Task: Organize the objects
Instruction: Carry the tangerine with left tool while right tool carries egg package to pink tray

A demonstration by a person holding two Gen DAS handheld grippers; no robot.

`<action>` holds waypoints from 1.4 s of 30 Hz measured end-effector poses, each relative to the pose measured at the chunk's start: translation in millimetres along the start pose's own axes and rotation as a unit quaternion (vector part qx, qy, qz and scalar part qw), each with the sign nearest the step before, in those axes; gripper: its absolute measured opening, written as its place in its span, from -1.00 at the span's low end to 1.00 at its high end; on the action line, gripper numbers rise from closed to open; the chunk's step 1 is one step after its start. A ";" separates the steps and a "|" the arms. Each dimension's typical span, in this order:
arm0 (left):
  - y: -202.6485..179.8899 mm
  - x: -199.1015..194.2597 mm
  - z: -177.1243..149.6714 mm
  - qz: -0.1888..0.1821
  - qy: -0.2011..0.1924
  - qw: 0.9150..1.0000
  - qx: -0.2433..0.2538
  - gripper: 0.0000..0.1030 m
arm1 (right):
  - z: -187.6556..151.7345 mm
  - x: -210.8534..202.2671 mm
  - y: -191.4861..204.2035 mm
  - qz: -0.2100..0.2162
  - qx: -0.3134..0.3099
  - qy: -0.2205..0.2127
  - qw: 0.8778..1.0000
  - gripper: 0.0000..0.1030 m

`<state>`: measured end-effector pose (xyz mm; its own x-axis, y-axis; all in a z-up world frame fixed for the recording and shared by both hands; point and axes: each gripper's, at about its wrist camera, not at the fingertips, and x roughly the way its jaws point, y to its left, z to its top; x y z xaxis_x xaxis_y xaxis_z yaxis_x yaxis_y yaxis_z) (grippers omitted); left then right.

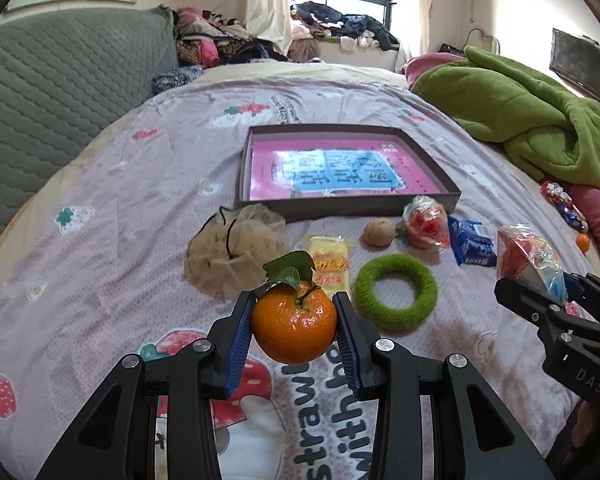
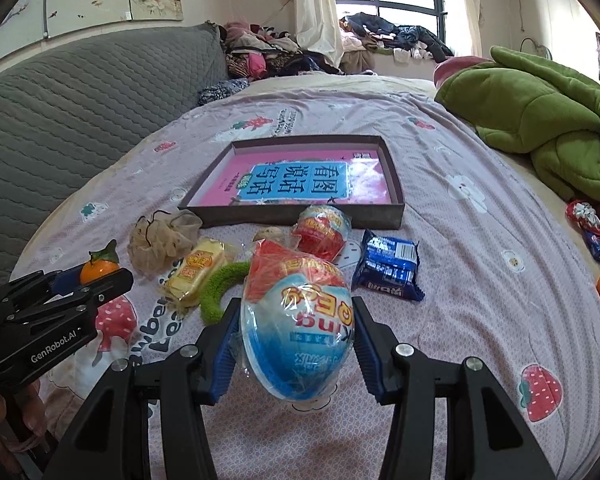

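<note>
My left gripper (image 1: 294, 318) is shut on an orange tangerine (image 1: 294, 330) with green leaves, held above the bedspread. My right gripper (image 2: 296, 334) is shut on a plastic-wrapped egg-shaped snack (image 2: 298, 320), red on top and blue-white below. Each gripper shows in the other's view: the right gripper (image 1: 556, 294) with its snack (image 1: 528, 258) at the right edge, the left gripper (image 2: 94, 276) with the tangerine (image 2: 98, 270) at the left. Beyond lies a dark shallow box (image 1: 420, 204) (image 2: 300, 216) lined with a pink and blue sheet.
On the bedspread before the box lie a beige mesh pouch (image 1: 232, 256), a yellow snack pack (image 1: 330, 264), a green ring (image 1: 396, 292), a walnut (image 1: 379, 232), a second wrapped egg snack (image 2: 322, 230) and a blue packet (image 2: 388, 266). A green blanket (image 1: 520, 120) lies right.
</note>
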<state>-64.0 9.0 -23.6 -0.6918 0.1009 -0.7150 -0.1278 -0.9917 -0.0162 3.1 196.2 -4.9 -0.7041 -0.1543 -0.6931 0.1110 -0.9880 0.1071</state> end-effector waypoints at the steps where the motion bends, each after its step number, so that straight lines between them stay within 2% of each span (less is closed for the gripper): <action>1: -1.7 -1.4 1.6 0.002 -0.002 1.000 0.001 -0.22 | 0.7 -0.8 -0.3 0.000 0.000 -0.001 1.000 0.01; 11: -14.7 -10.0 20.9 0.008 -0.017 1.000 0.003 -0.22 | 26.1 -17.4 -5.4 -0.001 -0.020 -0.035 0.999 0.01; 19: -21.6 -20.0 45.8 0.025 -0.036 0.999 0.003 -0.22 | 68.7 -31.7 -7.0 0.009 -0.054 -0.086 0.995 0.01; 25: -25.4 -23.4 69.0 0.029 -0.047 0.998 -0.006 -0.21 | 94.3 -40.1 -17.8 0.036 -0.039 -0.109 0.993 0.01; 33: -32.6 -23.8 108.5 0.034 -0.071 0.997 -0.003 -0.21 | 125.0 -46.1 -20.7 0.051 -0.045 -0.132 0.989 0.01; 42: -41.6 -6.8 144.7 0.034 -0.069 0.997 0.005 -0.21 | 155.7 -45.6 -34.5 0.055 -0.053 -0.156 0.985 0.01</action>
<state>-156.9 61.1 83.0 -0.7905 0.0441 -0.6108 -0.0841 -0.9958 0.0369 -77.9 237.1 134.0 -0.8627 -0.2706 -0.4272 0.2607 -0.9619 0.0827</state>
